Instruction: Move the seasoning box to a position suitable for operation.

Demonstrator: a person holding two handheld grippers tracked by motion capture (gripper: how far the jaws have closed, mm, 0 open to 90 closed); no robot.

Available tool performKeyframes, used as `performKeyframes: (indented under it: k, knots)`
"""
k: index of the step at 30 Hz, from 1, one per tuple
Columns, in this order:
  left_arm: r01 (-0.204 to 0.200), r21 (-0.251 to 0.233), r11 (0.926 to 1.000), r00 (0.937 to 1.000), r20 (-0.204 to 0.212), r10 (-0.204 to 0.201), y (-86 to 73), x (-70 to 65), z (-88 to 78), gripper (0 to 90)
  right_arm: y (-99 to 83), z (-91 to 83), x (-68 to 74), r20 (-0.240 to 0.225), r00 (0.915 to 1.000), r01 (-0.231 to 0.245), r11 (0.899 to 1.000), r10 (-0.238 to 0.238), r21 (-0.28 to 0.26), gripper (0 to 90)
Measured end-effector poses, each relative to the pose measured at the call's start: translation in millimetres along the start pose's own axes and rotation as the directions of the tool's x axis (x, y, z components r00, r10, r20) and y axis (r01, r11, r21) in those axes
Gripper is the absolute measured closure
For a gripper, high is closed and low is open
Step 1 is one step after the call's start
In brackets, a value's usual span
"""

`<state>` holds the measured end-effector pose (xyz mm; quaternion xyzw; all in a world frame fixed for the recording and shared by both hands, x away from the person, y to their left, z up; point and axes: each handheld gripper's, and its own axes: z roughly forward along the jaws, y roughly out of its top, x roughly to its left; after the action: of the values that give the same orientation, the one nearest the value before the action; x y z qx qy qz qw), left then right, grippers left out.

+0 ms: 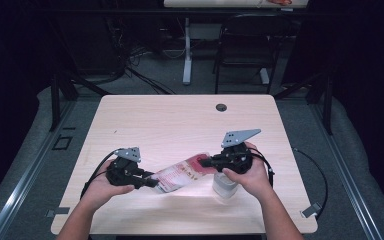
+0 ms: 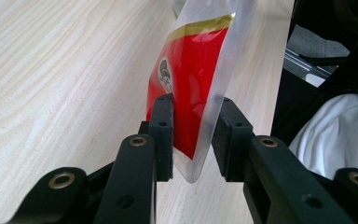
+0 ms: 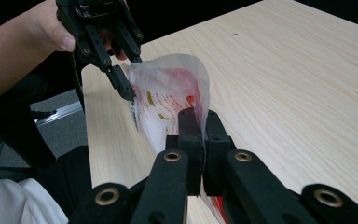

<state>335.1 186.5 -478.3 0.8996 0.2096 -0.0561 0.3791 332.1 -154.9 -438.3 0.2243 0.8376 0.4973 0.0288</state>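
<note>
A red, white and clear plastic pouch [image 1: 180, 173] hangs just above the pale wooden table [image 1: 180, 120], stretched between both grippers. My left gripper [image 1: 152, 182] holds its lower left end. In the left gripper view the jaws [image 2: 193, 135] sit against both faces of the puffed pouch [image 2: 191, 70]. My right gripper [image 1: 205, 162] is shut on the upper right end. In the right gripper view its jaws [image 3: 204, 126] pinch the thin pouch edge tightly. That view looks along the pouch [image 3: 168, 93] to the left gripper [image 3: 127, 77] at the far end.
A small clear container [image 1: 225, 189] stands on the table under the right hand. A cable hole [image 1: 221, 107] lies near the far edge. Beyond the table are a black chair [image 1: 245, 45] and a desk leg [image 1: 187, 50].
</note>
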Motion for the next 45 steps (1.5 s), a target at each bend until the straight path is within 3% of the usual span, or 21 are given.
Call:
performKeyframes:
  k: [26, 45]
  knots:
    - [-0.022, -0.012, 0.9997, 0.9992, -0.034, 0.021, 16.3, -7.8, -15.8, 72.3, -8.9, -8.8, -5.8, -0.008, 0.9988, -0.05, 0.998, 0.049, -0.046, 89.5]
    - [-0.035, -0.014, 0.9993, 0.9984, -0.045, 0.035, 29.1, -11.7, -24.1, 72.9, -11.0, -14.7, -7.4, 0.002, 0.9986, -0.053, 0.997, 0.053, -0.049, 89.1]
